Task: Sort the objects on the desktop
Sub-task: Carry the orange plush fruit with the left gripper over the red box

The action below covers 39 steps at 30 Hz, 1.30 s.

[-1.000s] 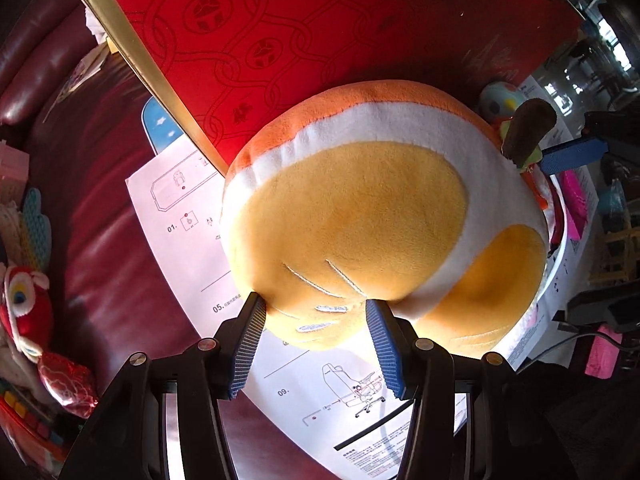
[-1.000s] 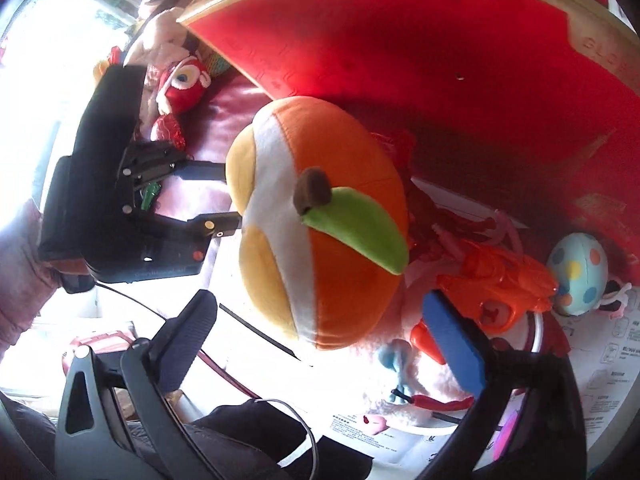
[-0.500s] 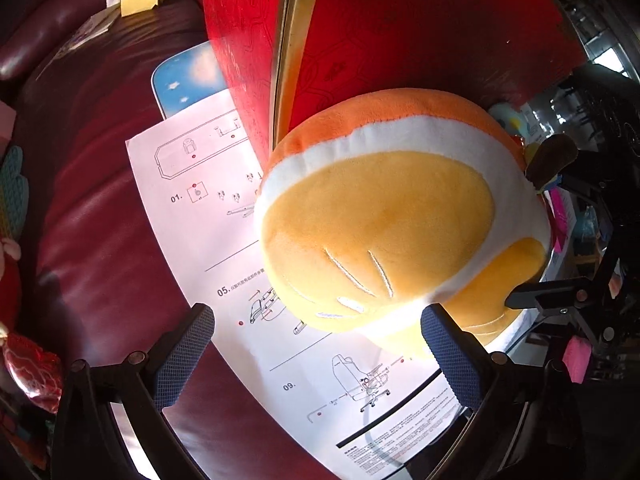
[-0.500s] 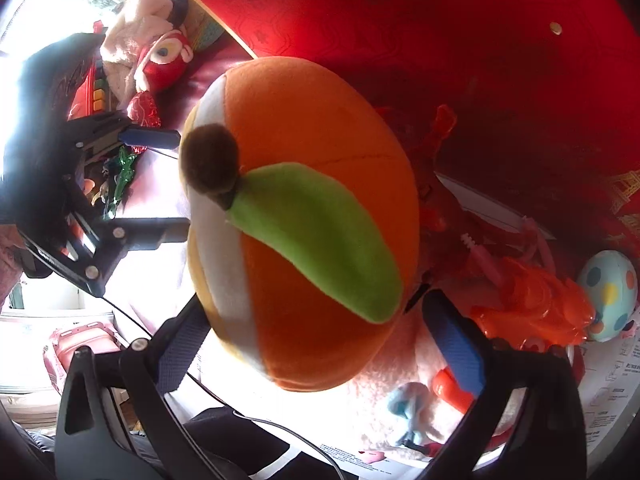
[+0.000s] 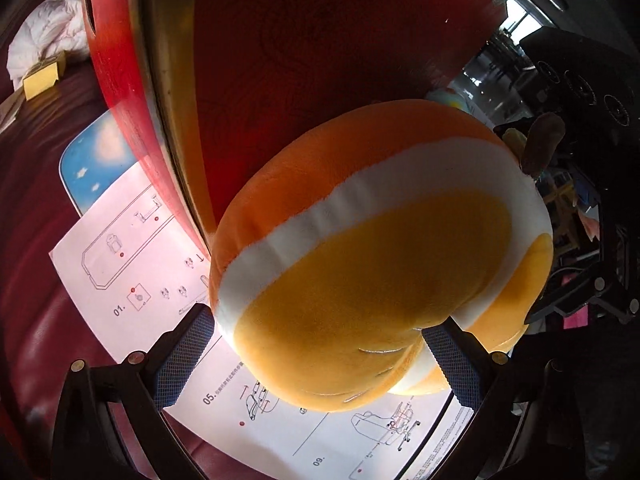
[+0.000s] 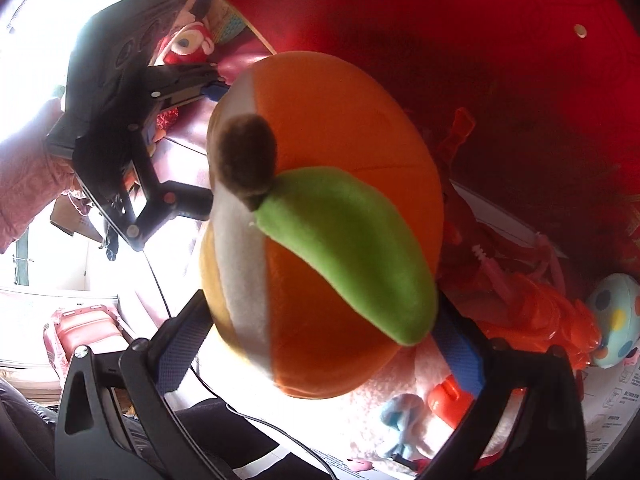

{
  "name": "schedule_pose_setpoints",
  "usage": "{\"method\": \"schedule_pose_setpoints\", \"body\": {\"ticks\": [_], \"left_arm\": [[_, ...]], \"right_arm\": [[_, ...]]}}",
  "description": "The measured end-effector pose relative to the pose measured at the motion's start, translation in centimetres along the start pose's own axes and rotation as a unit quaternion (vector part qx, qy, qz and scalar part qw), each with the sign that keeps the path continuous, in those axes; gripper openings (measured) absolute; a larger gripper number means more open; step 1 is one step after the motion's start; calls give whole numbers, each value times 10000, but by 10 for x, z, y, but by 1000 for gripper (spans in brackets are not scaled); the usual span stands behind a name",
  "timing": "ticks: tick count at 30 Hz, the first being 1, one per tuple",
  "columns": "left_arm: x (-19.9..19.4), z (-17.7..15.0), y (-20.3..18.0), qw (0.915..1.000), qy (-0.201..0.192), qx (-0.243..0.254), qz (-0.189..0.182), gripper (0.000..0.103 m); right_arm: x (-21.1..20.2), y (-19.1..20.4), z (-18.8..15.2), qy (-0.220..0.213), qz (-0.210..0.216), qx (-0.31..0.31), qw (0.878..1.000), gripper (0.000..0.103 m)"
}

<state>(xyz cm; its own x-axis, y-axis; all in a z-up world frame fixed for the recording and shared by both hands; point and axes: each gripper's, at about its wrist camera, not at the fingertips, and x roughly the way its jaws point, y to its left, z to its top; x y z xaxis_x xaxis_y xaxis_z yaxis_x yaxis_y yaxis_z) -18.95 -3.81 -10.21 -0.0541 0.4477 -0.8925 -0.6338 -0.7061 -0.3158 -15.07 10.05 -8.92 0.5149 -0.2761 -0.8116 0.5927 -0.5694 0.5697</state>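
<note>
An orange plush fruit [image 5: 372,264] with a white band, brown stem [image 6: 244,156] and green leaf [image 6: 352,248] fills both views. It sits in front of the red box [image 5: 320,60], over the toys in it. My left gripper [image 5: 318,356] is open wide, its blue pads on either side of the plush's yellow face without squeezing it. In the right wrist view its fingers [image 6: 184,196] stand at the plush's left edge. My right gripper [image 6: 320,348] is also open wide, straddling the plush from the leaf side.
A gold-rimmed red box wall [image 5: 168,80] stands behind. An instruction sheet [image 5: 132,272] lies on the dark red sofa [image 5: 32,200]. An orange plastic toy [image 6: 540,320] and spotted egg [image 6: 616,320] lie at the right. A red plush [image 6: 188,44] and a pink sleeve [image 6: 24,184] are at the left.
My left gripper was pinching the plush and has since opened wide. My right gripper has come closer, so the plush now lies between its fingers.
</note>
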Motion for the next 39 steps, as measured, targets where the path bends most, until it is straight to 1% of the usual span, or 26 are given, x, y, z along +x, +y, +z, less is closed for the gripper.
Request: {"method": "schedule_pose_setpoints", "body": {"ticks": [3, 5, 6, 7, 8, 9, 10, 11, 13, 19, 23, 27, 30, 32, 34, 36, 39], "left_arm": [[8, 1, 6, 9983, 145, -570, -16, 103], [7, -1, 7, 9971, 123, -753, -34, 102], [6, -1, 7, 9964, 108, -838, -43, 98], [3, -2, 4, 9964, 78, -841, -20, 89], [-1, -2, 1, 9965, 47, -832, 7, 83], [-5, -2, -1, 9965, 18, -836, 50, 80], [-9, -2, -4, 9964, -10, -842, 95, 75], [-13, -3, -6, 9960, -43, -882, 124, 72], [-24, -5, -11, 9952, -107, -958, 152, 69], [-62, -10, -32, 9947, -254, -982, 194, 69], [-98, -15, -51, 9933, -389, -1044, 299, 69], [-126, -10, -77, 9924, -482, -1028, 484, 69], [-142, 0, -96, 9910, -593, -1040, 593, 69], [-151, -3, -125, 9897, -702, -1060, 660, 69], [-161, 8, -135, 9879, -805, -1084, 762, 69], [-171, 20, -145, 9858, -900, -1120, 874, 69], [-178, 48, -150, 9817, -1056, -1223, 1007, 69]], "right_arm": [[8, 2, 2, 2, -118, 74, 9999, 99], [9, 1, 4, -1, -165, 209, 9996, 91], [10, 1, 5, 35, -177, 281, 9994, 88], [11, 2, 7, 77, -184, 352, 9992, 82], [10, 3, 8, 97, -195, 410, 9989, 75], [10, 5, 9, 111, -207, 463, 9987, 72], [9, 7, 10, 124, -218, 517, 9983, 65], [8, 11, 10, 121, -238, 522, 9983, 62], [4, 18, 9, 114, -268, 516, 9982, 60], [-17, 42, 0, 66, -211, 439, 9988, 58], [-40, 57, -7, -51, -164, 290, 9994, 58], [-60, 68, -10, -209, -122, 141, 9996, 59], [-85, 75, -16, -370, -119, 23, 9992, 59], [-104, 76, -18, -491, -142, -87, 9987, 59], [-121, 73, -17, -612, -154, -206, 9978, 59], [-149, 61, -24, -711, -136, -334, 9968, 59], [-179, 44, -17, -853, -66, -540, 9949, 59]]}}
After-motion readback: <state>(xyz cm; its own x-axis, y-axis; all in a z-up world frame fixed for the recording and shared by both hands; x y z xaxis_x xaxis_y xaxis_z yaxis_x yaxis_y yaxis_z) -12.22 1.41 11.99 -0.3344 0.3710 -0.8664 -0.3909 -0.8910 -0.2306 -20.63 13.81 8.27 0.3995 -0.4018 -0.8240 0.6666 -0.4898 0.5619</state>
